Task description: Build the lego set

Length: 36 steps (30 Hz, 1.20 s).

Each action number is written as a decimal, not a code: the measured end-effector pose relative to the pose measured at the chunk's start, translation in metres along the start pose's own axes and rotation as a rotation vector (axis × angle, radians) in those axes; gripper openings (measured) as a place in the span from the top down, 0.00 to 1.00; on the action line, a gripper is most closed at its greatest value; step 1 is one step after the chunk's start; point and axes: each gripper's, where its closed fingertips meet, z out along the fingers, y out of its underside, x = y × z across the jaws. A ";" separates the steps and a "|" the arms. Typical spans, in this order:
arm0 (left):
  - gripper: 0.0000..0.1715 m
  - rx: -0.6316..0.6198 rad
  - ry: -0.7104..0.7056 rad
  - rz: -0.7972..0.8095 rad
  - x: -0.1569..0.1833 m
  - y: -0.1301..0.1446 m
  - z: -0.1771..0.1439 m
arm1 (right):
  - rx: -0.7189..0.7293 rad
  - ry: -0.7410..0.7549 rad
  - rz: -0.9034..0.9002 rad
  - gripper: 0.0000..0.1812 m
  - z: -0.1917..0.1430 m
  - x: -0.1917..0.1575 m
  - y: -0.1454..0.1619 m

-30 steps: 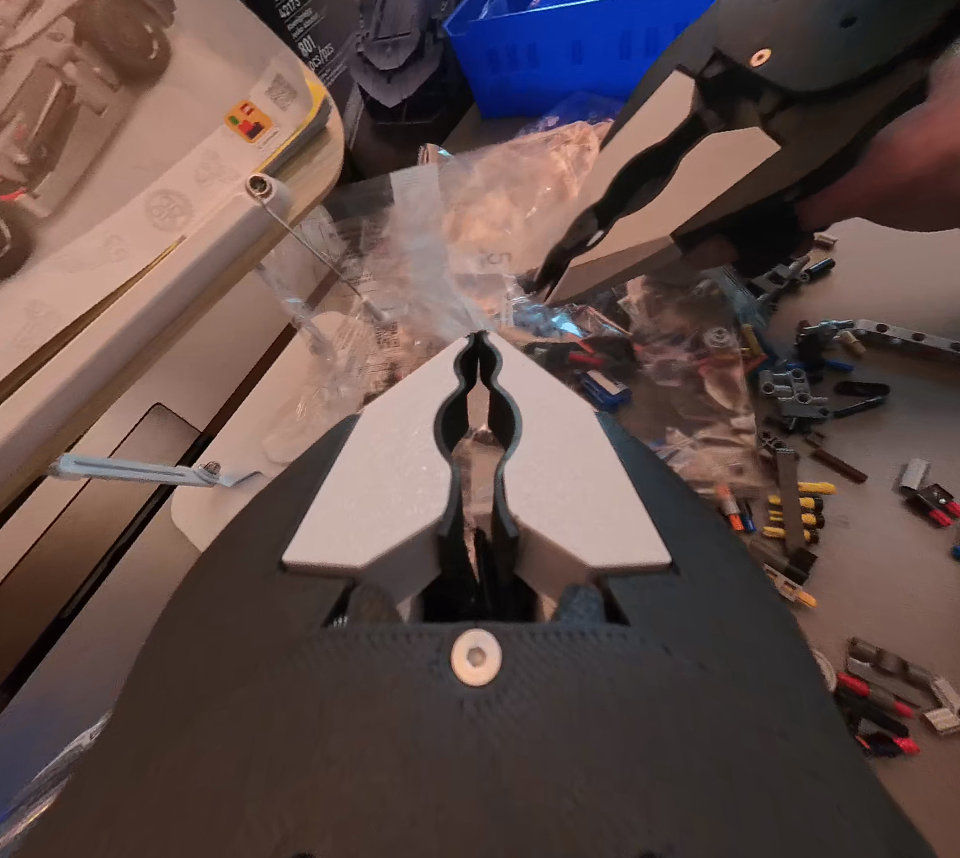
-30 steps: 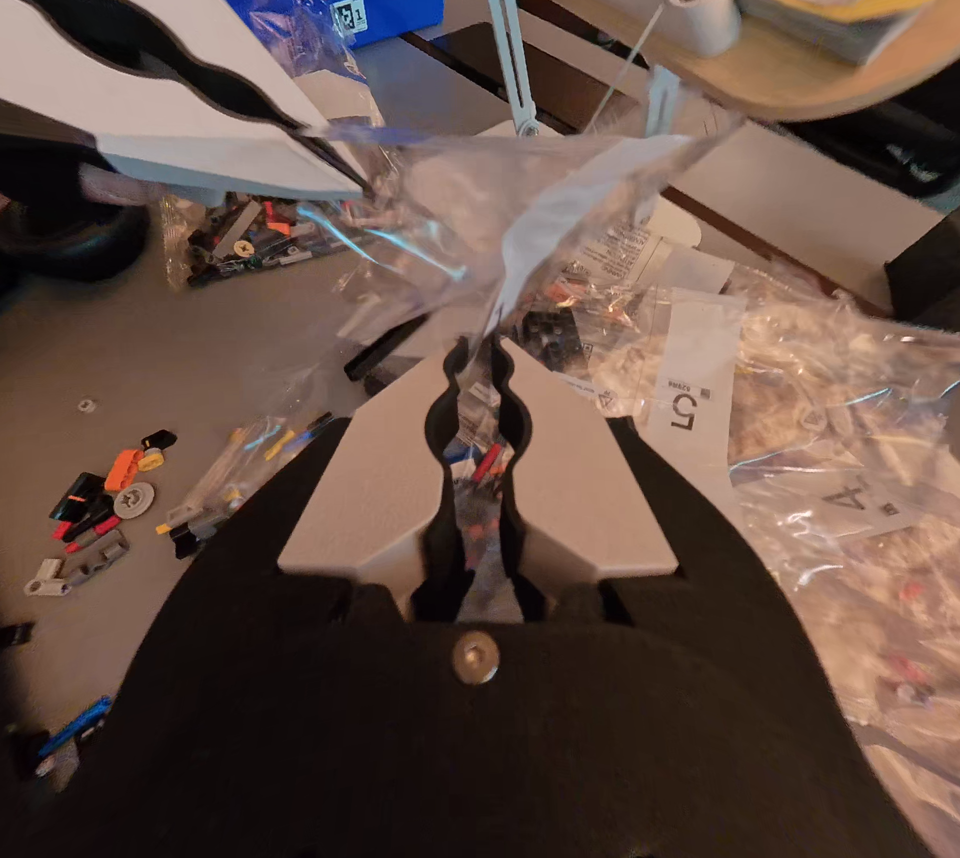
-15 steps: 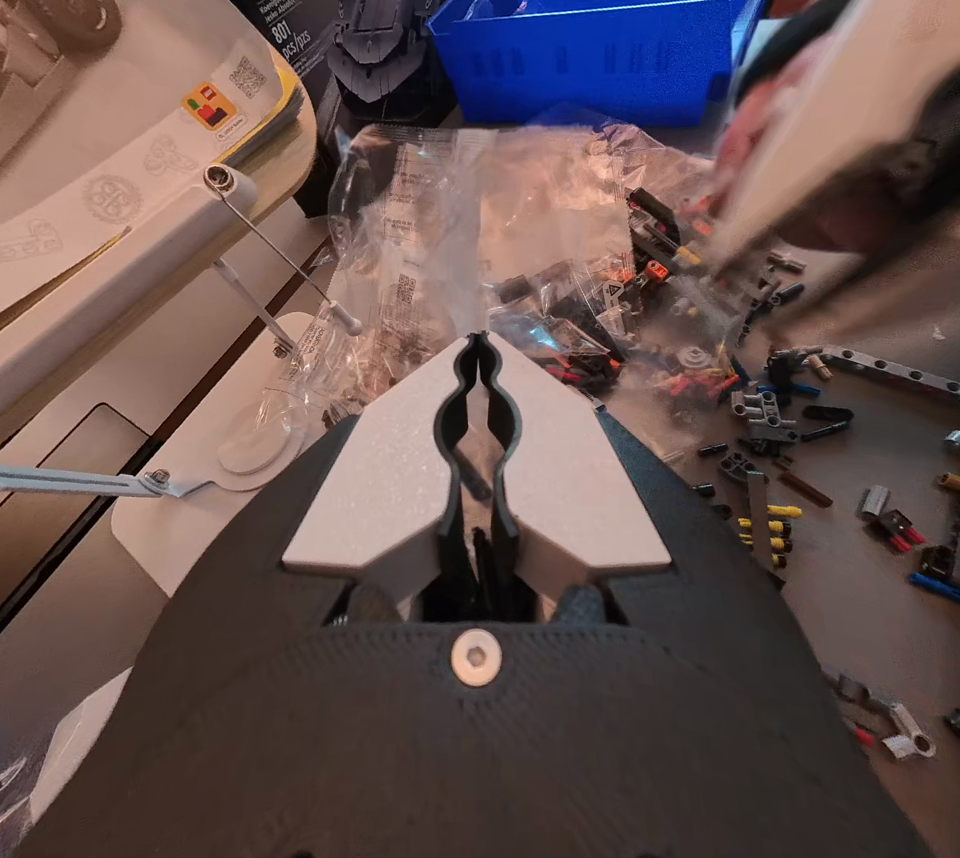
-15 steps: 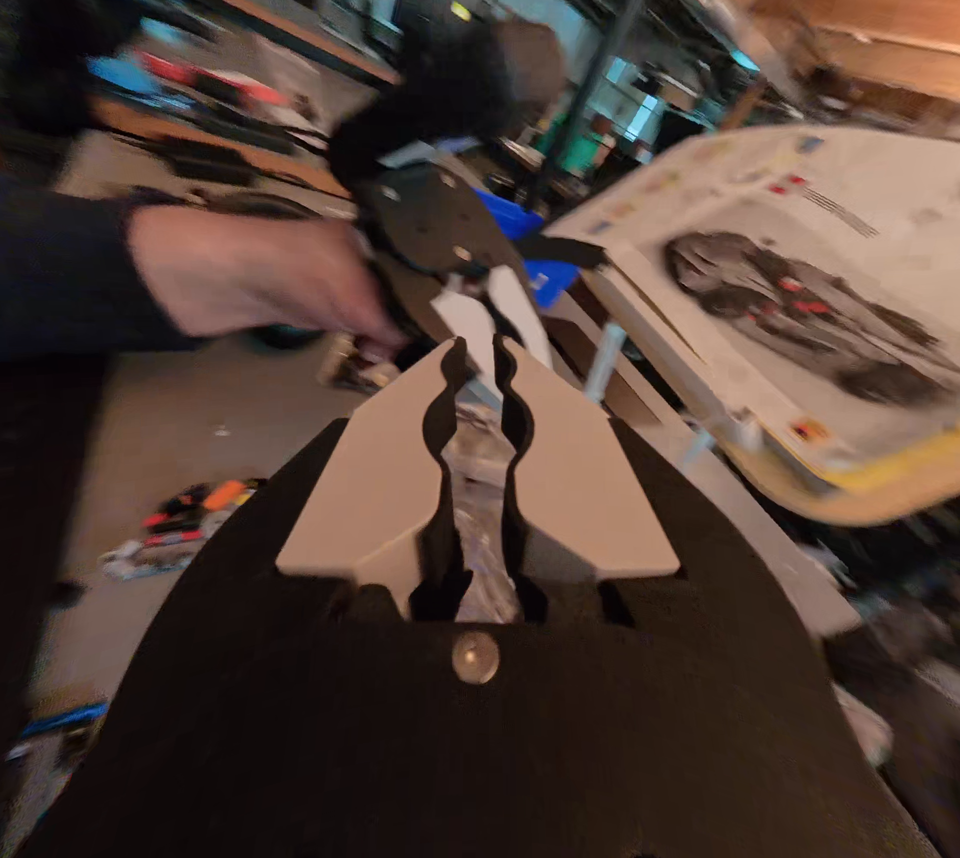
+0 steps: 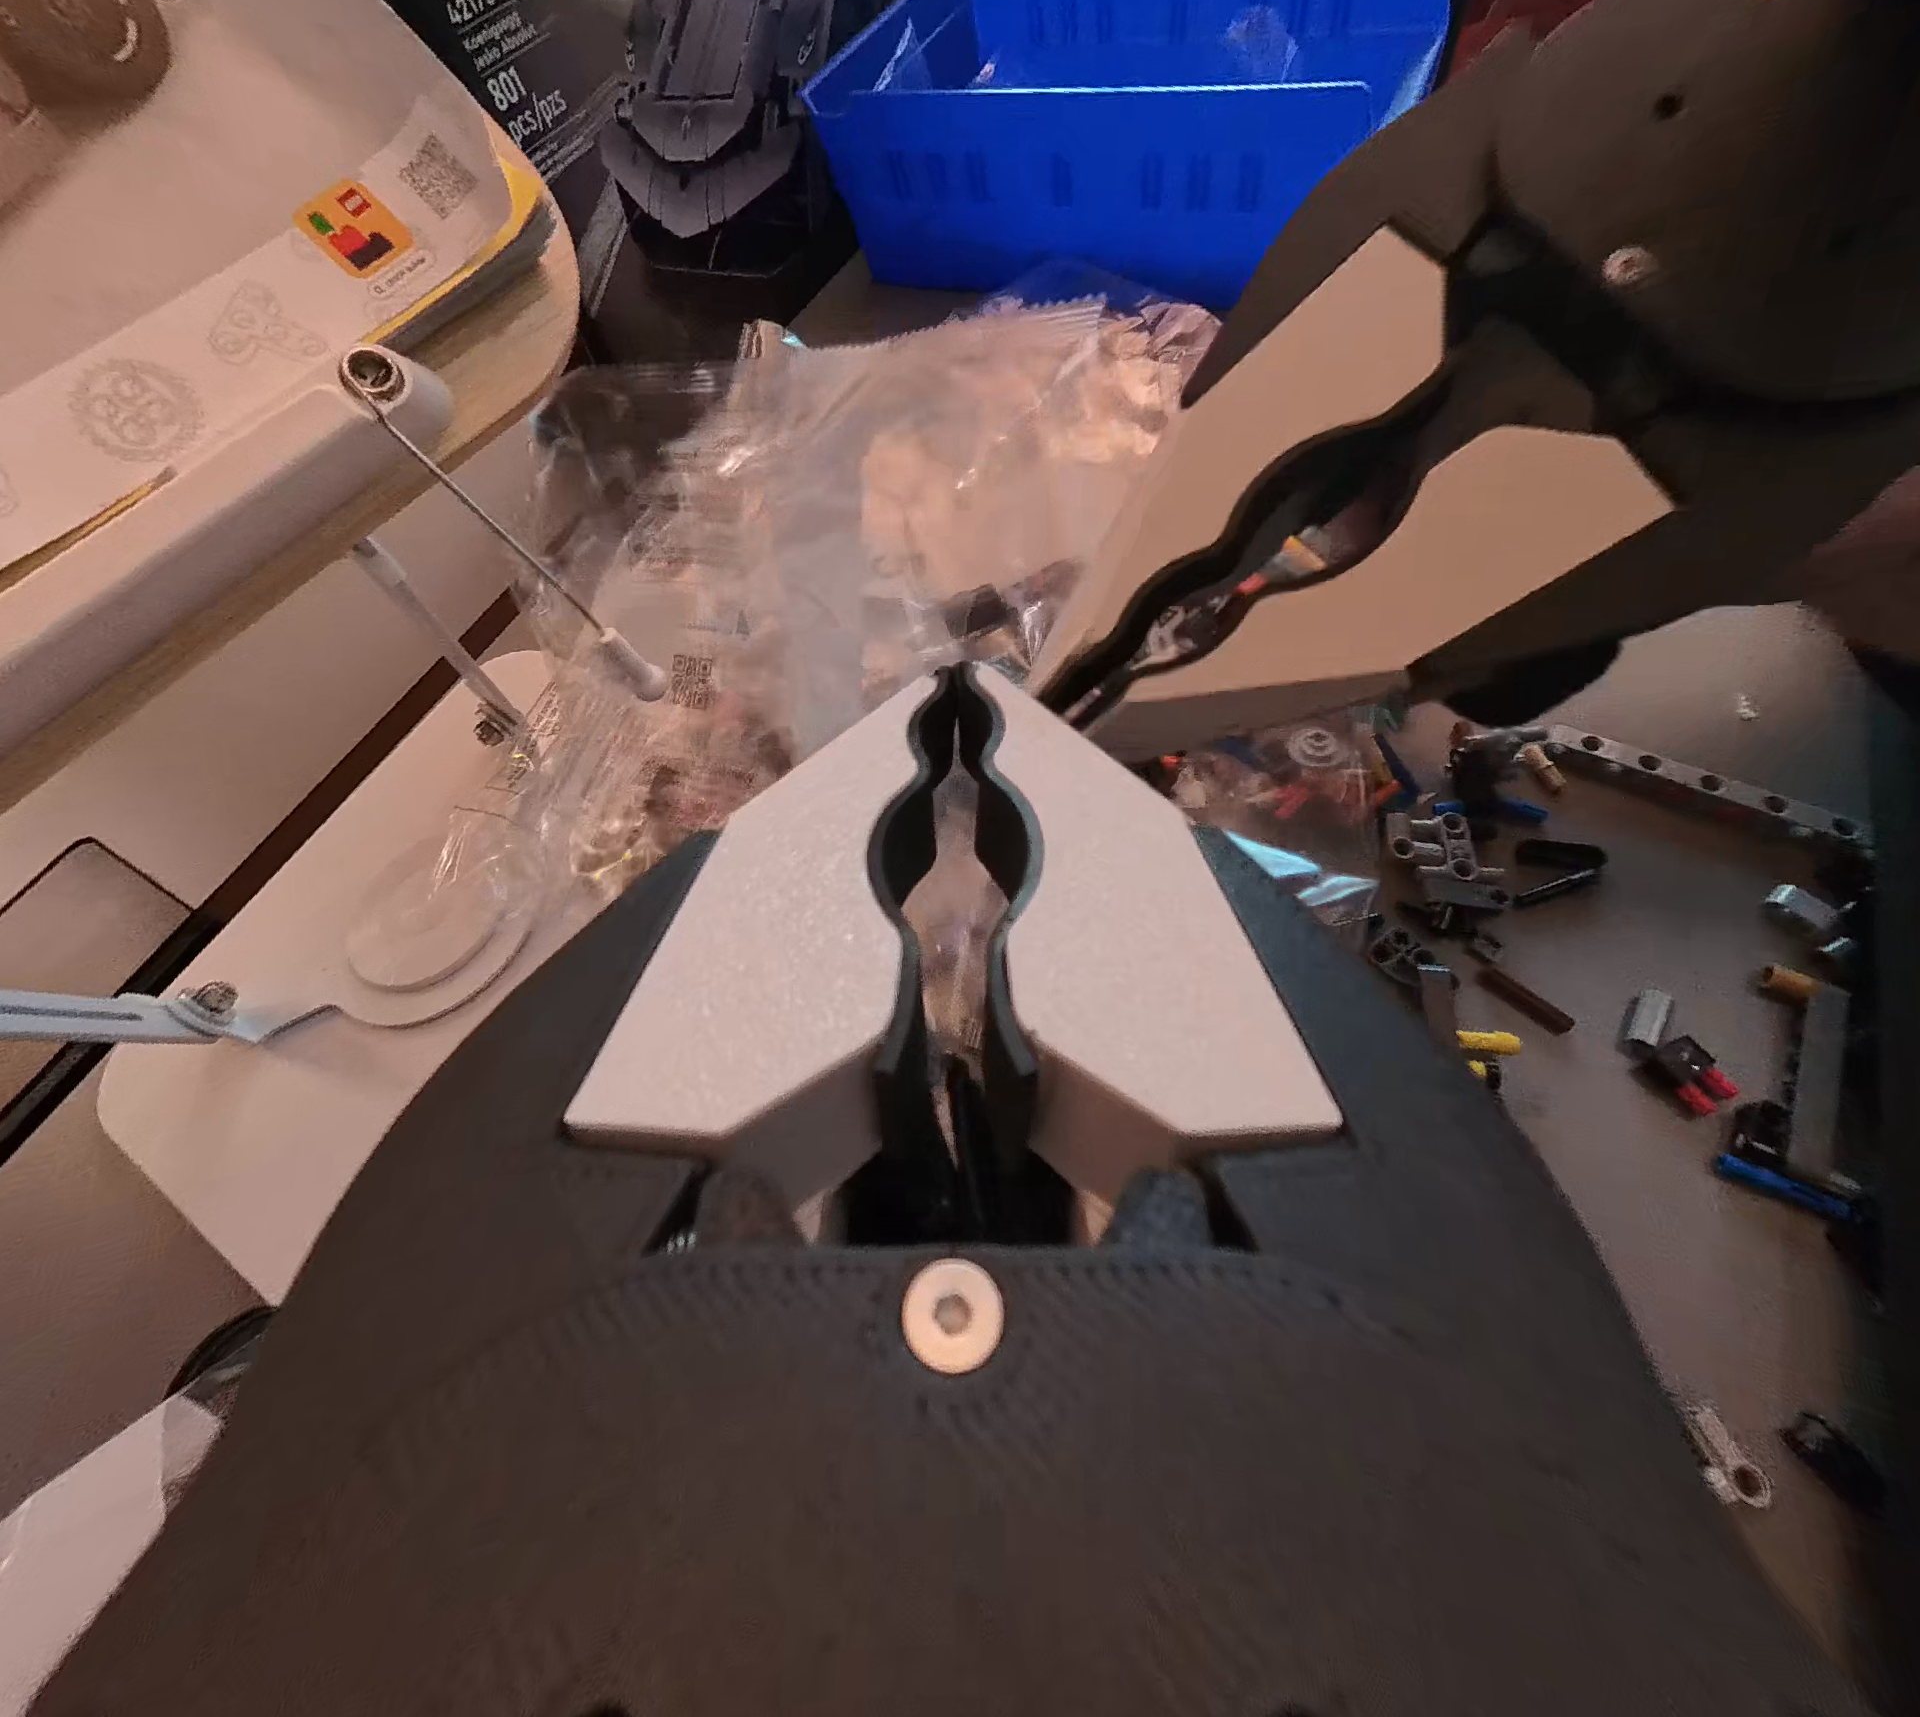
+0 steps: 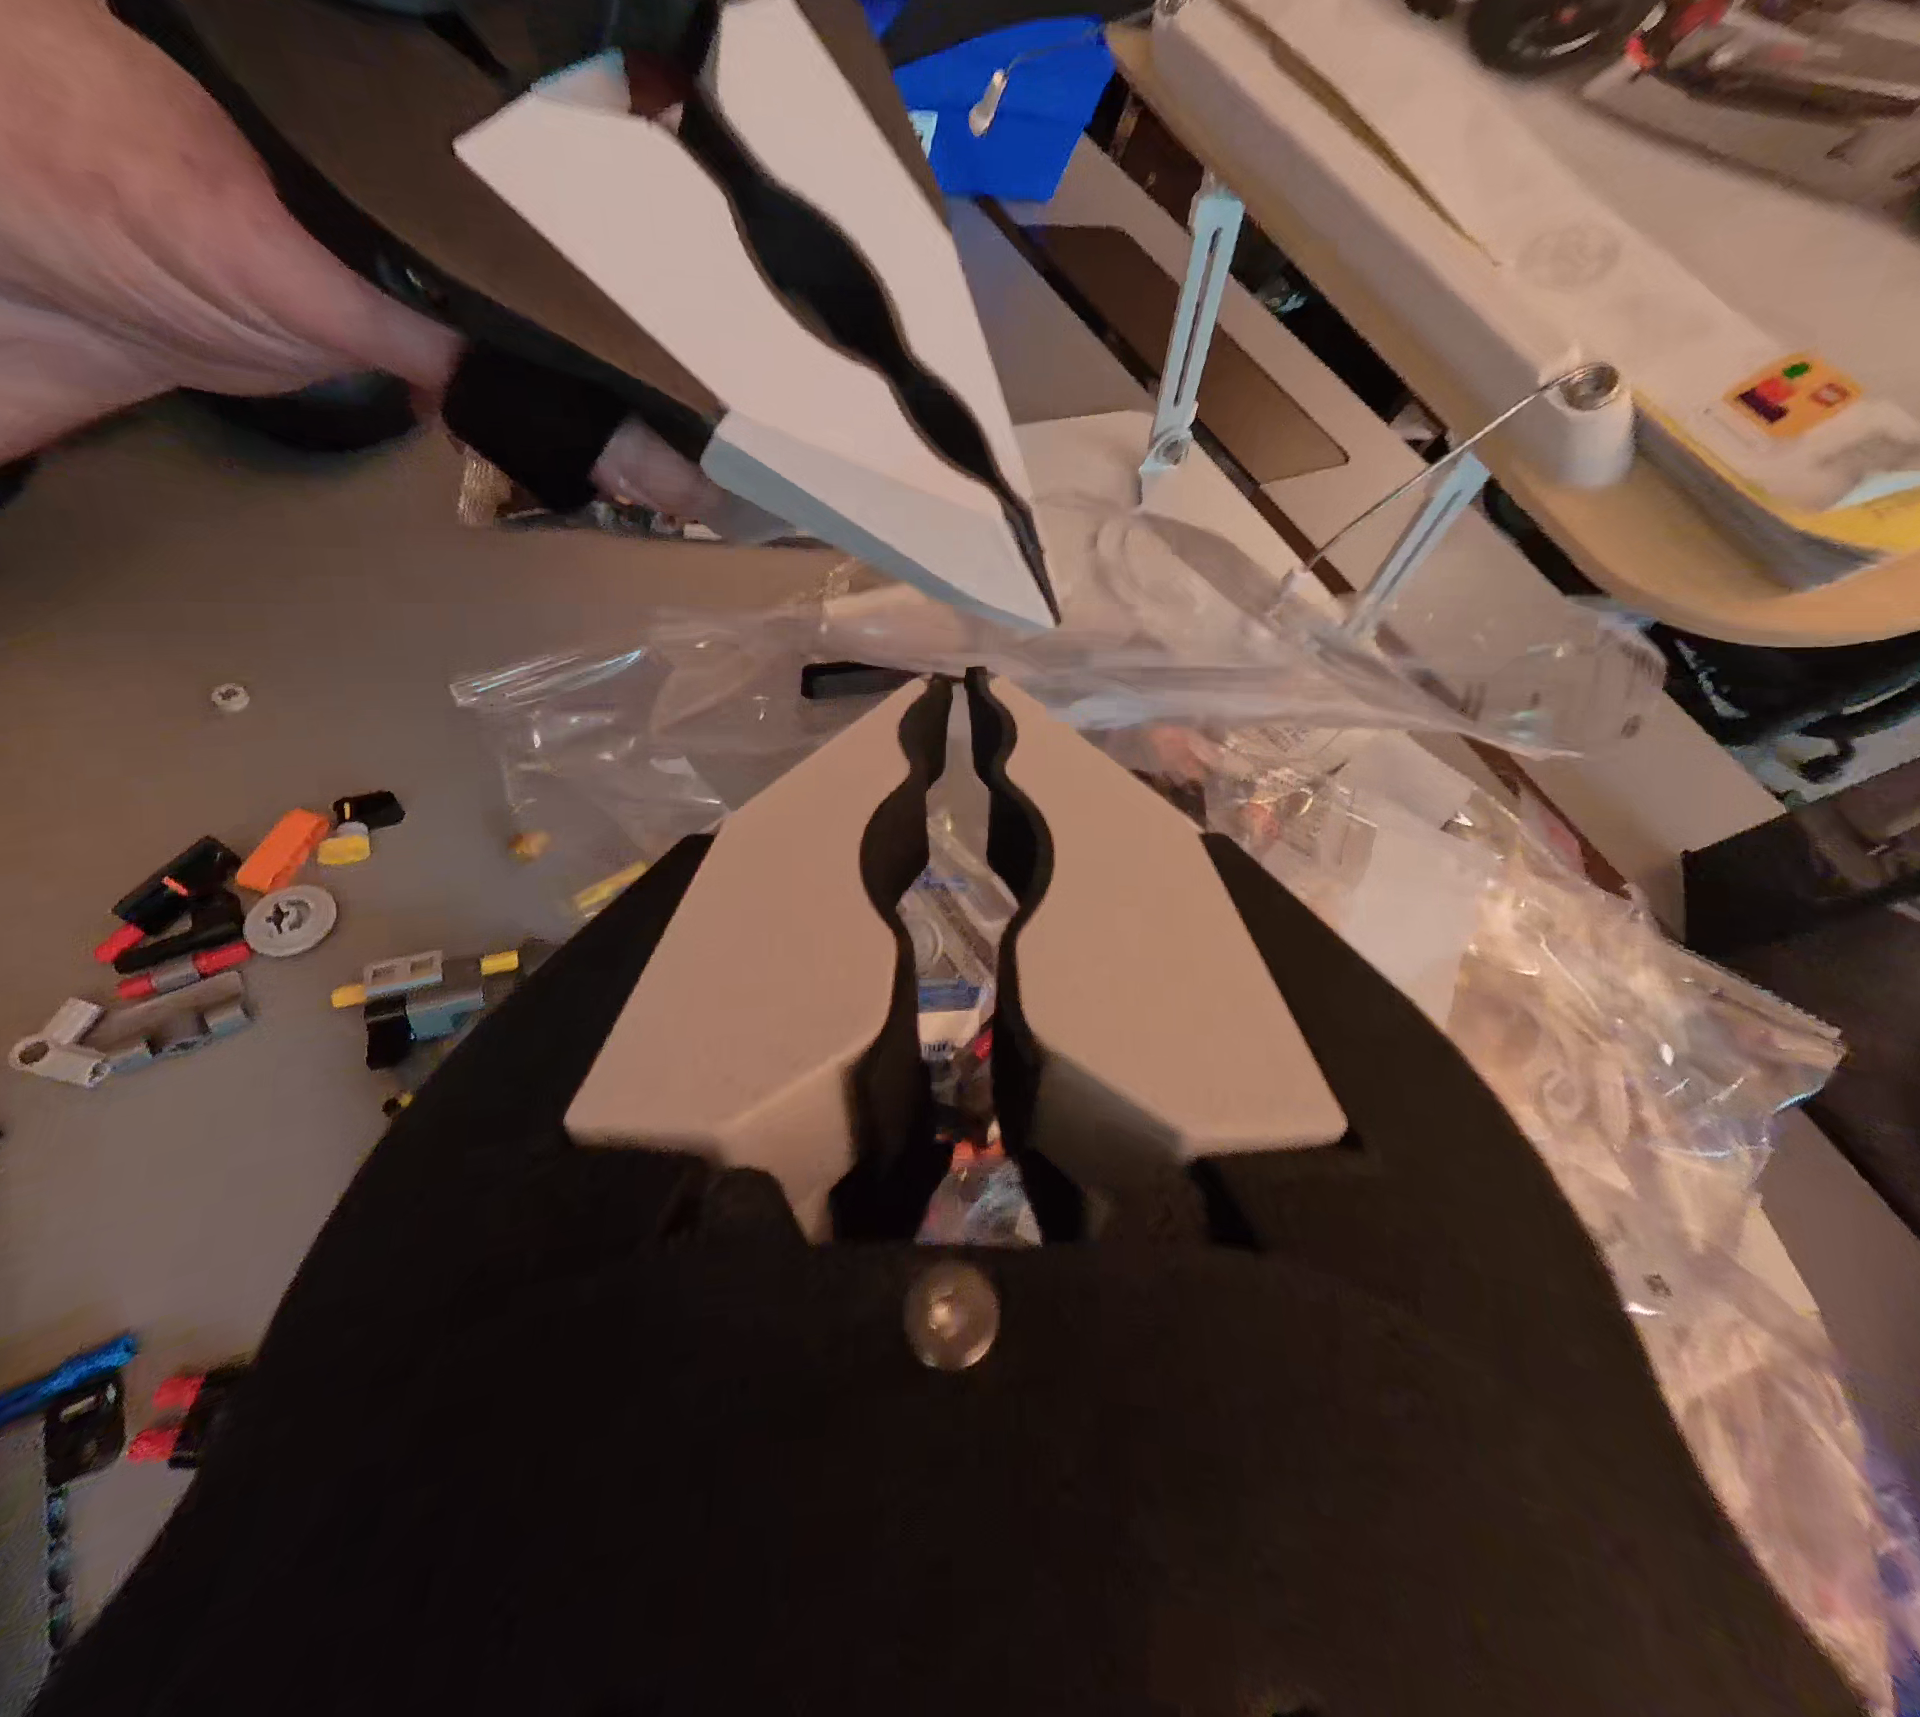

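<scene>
- Left gripper (image 5: 958, 675) was closed at the tips, pinching a clear plastic bag (image 5: 831, 472) by its edge; film ran through the gap between the fingers.
- Right gripper (image 6: 956, 680) was also nearly closed, tips nipped on the same bag (image 6: 1195, 659); film was stretched taut between the two tips, which sat just beside each other.
- In the left wrist view, right gripper (image 5: 1070, 696) came in from the right, with its tip right by the left one.
- Bag hung above the table (image 6: 260, 607), in front of the book stand (image 5: 208, 524) holding the manual (image 5: 208, 233). More sealed bags (image 6: 1610, 1044) lay under and right of it.
- Loose parts (image 6: 208, 940) were scattered on the table; more (image 5: 1558, 888) lay right of the pile. Blue bin (image 5: 1122, 171) and set box (image 5: 582, 5) stood behind.
- Handling, my read: film was light, limp and slick. It'd slip out of a shallow pinch, so bite deep past the edge.
- Best hold: both tips close together either side of the seam, pulled apart in opposite directions to start a tear.
- Contents looked small and hard, not fragile, but they'd spill fast once the film gave. Keep the bag low over the table.
- Couldn't tell whether a tear had started.
</scene>
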 end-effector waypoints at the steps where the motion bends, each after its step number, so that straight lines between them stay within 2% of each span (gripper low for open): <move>1: 1.00 -0.001 0.001 0.005 0.001 0.000 0.000 | -0.020 0.001 0.000 0.99 0.003 0.000 0.004; 6: 1.00 0.011 0.057 0.011 0.016 -0.004 0.005 | -0.185 0.101 -0.036 0.97 0.015 0.012 0.032; 9: 1.00 0.004 0.075 0.018 0.023 -0.004 0.010 | -0.170 0.096 0.026 0.96 0.017 0.011 0.030; 14: 1.00 0.026 0.098 -0.012 0.024 -0.006 0.011 | -0.164 0.140 0.149 0.86 0.017 0.028 0.037; 19: 1.00 0.053 0.135 -0.030 0.028 -0.011 0.008 | -0.145 0.158 0.152 0.81 0.020 0.032 0.036; 28: 1.00 0.035 0.191 -0.012 0.040 -0.010 0.005 | -0.118 0.058 0.151 0.61 0.026 0.016 0.032; 31: 1.00 0.037 0.187 -0.019 0.036 -0.010 0.000 | -0.101 -0.005 0.161 0.48 0.028 0.005 0.028; 36: 1.00 0.045 0.159 -0.055 0.021 -0.009 -0.012 | -0.073 -0.034 0.121 0.51 0.022 0.002 0.021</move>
